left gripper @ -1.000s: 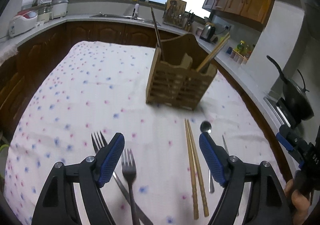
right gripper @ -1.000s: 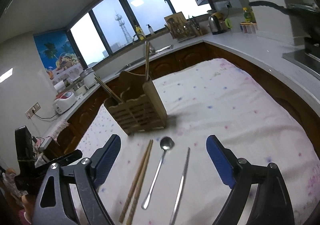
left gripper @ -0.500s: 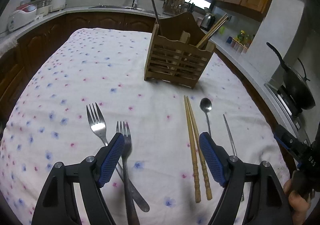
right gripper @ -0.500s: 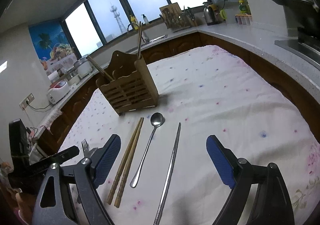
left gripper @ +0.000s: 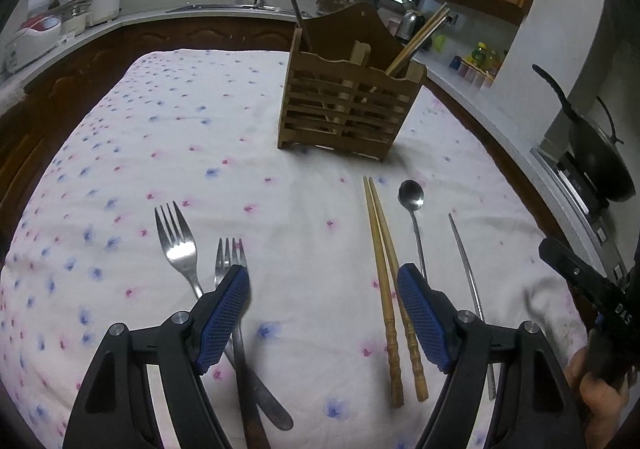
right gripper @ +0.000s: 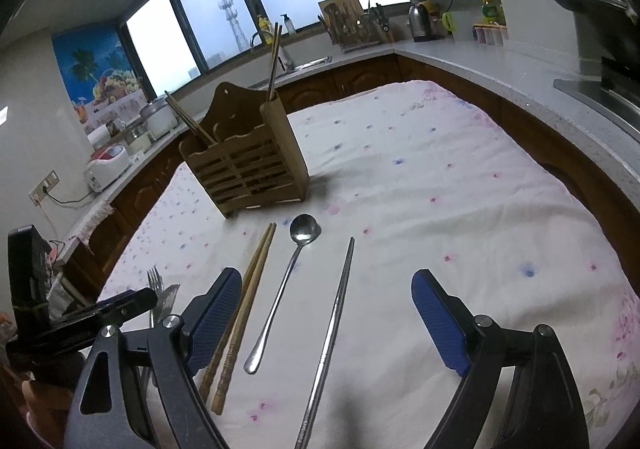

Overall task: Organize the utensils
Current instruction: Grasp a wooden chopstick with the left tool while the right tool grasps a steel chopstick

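A wooden slatted utensil holder (left gripper: 352, 105) (right gripper: 248, 165) stands upright on the flowered cloth, with chopsticks in it. In front lie two forks (left gripper: 180, 245) (left gripper: 232, 261), a pair of wooden chopsticks (left gripper: 386, 281) (right gripper: 244, 301), a steel spoon (left gripper: 412, 197) (right gripper: 288, 273) and steel chopsticks (left gripper: 466, 265) (right gripper: 332, 325). My left gripper (left gripper: 324, 313) is open and empty, low over the cloth between the forks and the wooden chopsticks. My right gripper (right gripper: 328, 321) is open and empty, over the spoon and the steel chopsticks.
The table's right edge runs beside a counter with a wok (left gripper: 600, 153) on a stove. A sink, kettle (right gripper: 420, 23) and knife block line the back counter. Rice cookers (right gripper: 108, 165) stand at the left. Dark cabinets surround the table.
Both grippers have pulled back and tilted down, so the holder looks farther off and more of the laid-out utensils shows. Both stay open. No utensil has moved.
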`<state>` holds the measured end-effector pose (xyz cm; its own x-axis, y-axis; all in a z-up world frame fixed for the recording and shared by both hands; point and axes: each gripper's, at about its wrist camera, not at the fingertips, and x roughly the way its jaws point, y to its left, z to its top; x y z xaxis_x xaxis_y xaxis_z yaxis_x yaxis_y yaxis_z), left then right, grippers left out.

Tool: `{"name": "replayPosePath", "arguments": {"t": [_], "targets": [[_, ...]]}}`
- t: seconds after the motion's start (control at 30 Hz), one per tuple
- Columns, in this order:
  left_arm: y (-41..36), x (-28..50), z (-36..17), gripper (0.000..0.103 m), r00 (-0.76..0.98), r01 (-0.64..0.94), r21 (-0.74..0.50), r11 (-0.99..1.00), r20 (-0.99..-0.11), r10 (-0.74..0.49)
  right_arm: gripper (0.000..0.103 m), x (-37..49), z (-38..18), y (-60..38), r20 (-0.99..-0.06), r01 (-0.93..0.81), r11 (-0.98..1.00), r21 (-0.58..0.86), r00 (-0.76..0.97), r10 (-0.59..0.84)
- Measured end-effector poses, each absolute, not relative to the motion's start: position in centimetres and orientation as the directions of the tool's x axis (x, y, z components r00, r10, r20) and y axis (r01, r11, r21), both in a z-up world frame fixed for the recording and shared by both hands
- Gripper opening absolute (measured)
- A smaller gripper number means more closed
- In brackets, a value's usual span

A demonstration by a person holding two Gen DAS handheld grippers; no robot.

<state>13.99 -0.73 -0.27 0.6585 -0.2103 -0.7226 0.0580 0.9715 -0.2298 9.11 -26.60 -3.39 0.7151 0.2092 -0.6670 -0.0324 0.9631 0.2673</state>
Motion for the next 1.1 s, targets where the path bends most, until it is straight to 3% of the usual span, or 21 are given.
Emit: {"name": "replayPosePath", "arguments": {"t": [0.07, 0.23, 0.33, 0.63, 0.7, 0.87, 1.1], "targets": [[-1.0, 14.5, -0.3, 0.075, 0.655, 0.066, -0.225, 0.972, -0.725, -0.212, 0.081, 9.4, -3.6, -26.5, -0.678, -0.032, 0.966, 0.256, 0.706, 0.203], [-1.7, 15.9, -0.5, 0.073, 0.645, 0.087, -0.211, 0.974, -0.733, -0.216, 0.053, 10.9, -4.7, -26.1, -0.723, -0.030, 0.970, 0.240, 0.661, 0.199], [-2.2, 17.0, -0.7, 0.066, 0.634, 0.105, -0.208, 0.972, -0.739, -0.227, 0.036, 11.7, -5.4, -25.9, -0.747, -0.027, 0.972, 0.234, 0.635, 0.197], [-4.8, 22.7, -3.0, 0.047, 0.562, 0.171, -0.187, 0.967, -0.788, -0.251, 0.026, 14.3, -7.5, -25.9, -0.793, -0.009, 0.972, 0.234, 0.577, 0.196], [-5.6, 24.0, -3.8, 0.038, 0.540, 0.185, -0.171, 0.968, -0.805, -0.245, 0.026, 14.7, -7.9, -26.1, -0.801, -0.003, 0.972, 0.235, 0.566, 0.195], [-7.3, 26.4, -6.1, 0.033, 0.479, 0.223, -0.142, 0.964, -0.846, -0.235, 0.026, 15.7, -9.2, -26.0, -0.824, 0.000, 0.975, 0.222, 0.534, 0.188], [-7.2, 25.4, -6.0, 0.021, 0.467, 0.239, -0.108, 0.965, -0.859, -0.212, 0.013, 16.1, -9.5, -26.1, -0.835, -0.009, 0.979, 0.202, 0.521, 0.177]]}}
